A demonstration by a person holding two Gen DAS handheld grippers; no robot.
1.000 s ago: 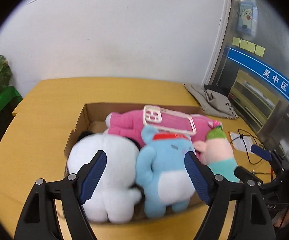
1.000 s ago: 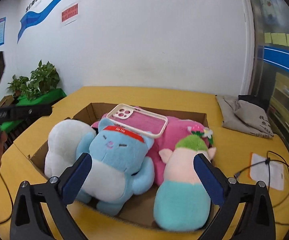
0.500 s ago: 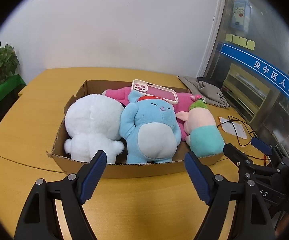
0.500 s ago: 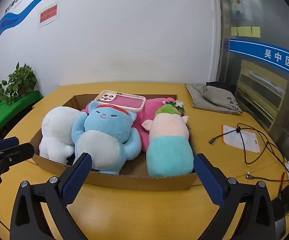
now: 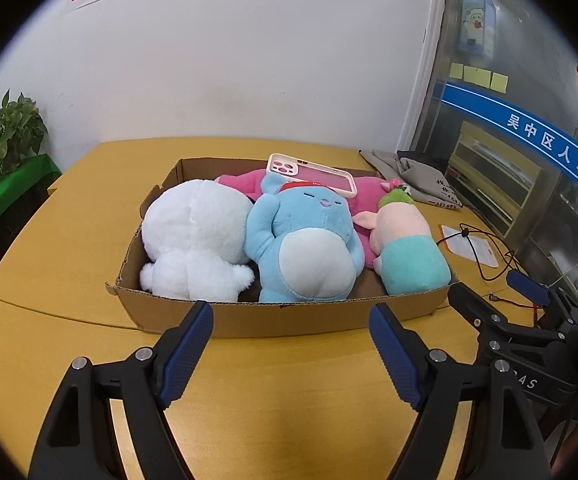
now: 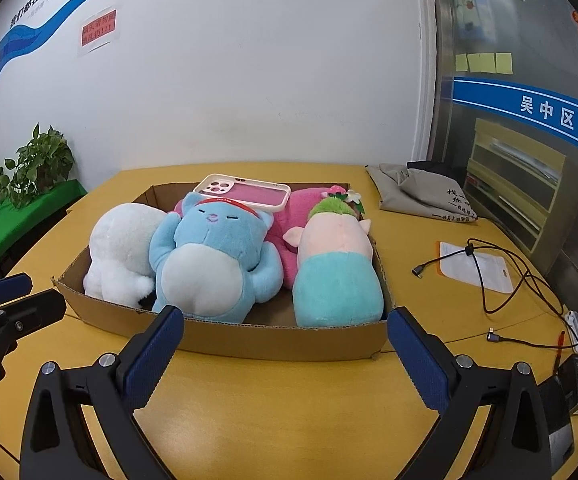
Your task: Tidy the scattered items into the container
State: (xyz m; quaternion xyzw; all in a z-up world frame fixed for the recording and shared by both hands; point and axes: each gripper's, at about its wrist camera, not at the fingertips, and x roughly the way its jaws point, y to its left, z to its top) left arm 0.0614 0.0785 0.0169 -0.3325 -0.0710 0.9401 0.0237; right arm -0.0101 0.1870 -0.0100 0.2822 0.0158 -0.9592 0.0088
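Holding both tools short of the cardboard box [image 5: 289, 322], I noted my left hand-held gripper [image 5: 291, 330] spread wide with nothing between its blue pads, and my right hand-held gripper [image 6: 285, 334] likewise wide and carrying nothing. Both hung over bare yellow table [image 6: 289, 400] just in front of the box's near wall, not touching it. Box sat open-topped near the middle of the table. Inside, left to right: a white plush [image 5: 197, 244] lying face away from me, a blue plush [image 5: 309, 248] on its back with pale belly up and a red band at its head, and a pink-and-teal plush [image 6: 337, 272] with a green tuft, lying lengthwise against the right wall. A pink plush [image 6: 301, 216] lay behind and partly under those two; I could not tell its shape. A phone case [image 6: 245, 196], white-rimmed with pink back, rested tilted on top of the blue plush's head and the pink one. Off to the right on the table: a folded grey bag [image 6: 421, 196], a black cable [image 6: 489, 276] looped over a white card [image 6: 477, 266]. Potted plant [image 6: 41, 164] stood on a green shelf to the left, beyond the table edge.
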